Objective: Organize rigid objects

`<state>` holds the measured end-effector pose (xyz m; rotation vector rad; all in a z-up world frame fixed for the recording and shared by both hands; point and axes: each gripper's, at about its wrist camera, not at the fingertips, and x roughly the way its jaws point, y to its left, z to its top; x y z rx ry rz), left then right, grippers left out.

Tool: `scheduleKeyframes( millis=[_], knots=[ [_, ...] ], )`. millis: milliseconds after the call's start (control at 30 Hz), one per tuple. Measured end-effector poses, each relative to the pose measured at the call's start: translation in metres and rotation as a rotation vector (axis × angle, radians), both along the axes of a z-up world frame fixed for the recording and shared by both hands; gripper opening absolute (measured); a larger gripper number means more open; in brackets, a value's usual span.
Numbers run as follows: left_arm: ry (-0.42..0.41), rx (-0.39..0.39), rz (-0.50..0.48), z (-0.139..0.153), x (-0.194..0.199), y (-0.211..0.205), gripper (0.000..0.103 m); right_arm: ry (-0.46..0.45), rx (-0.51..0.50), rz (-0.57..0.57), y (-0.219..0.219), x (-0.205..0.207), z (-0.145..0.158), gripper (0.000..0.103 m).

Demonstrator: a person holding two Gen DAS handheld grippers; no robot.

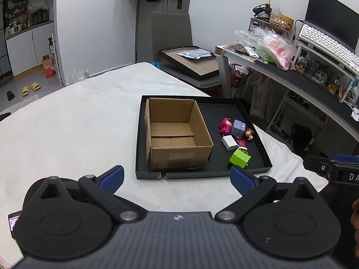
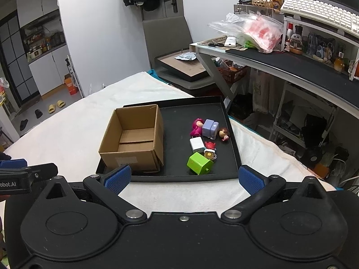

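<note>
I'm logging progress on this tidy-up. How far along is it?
Nothing looks sorted yet: the cardboard box is empty. Nothing is in hand: the left claw and right claw are both open, short of the black tray. Left to do: the whole cluster beside the box, including the green block, white charger, purple cube and pink figure.

An open cardboard box (image 1: 177, 134) sits upright and empty in the left half of a shallow black tray (image 1: 258, 139), flaps folded down. Right of it lies a loose cluster on the tray floor: a pink figure (image 2: 197, 127) on its side against a lavender cube (image 2: 210, 129), a small brown-haired figure (image 2: 224, 134), a white charger block (image 2: 196, 144), a tiny red crab-like toy (image 2: 209, 144) and, nearest the front rim, a tilted green cube (image 2: 199, 163) (a small white-and-yellow piece (image 2: 210, 154) touches it).
</note>
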<state>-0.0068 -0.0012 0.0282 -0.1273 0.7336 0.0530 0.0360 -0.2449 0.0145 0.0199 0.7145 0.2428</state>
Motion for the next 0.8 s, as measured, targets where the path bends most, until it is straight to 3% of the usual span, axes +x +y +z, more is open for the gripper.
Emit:
scheduleKeyframes(
  millis=[533, 800],
  knots=[
    [0.022, -0.018, -0.013, -0.009, 0.011, 0.003, 0.1, 0.022, 0.052, 0.005, -0.004, 0.012, -0.01, 0.103],
    [0.039, -0.035, -0.011, -0.022, 0.03, 0.013, 0.1, 0.063, 0.026, 0.014, 0.001, 0.028, -0.027, 0.103]
  ],
)
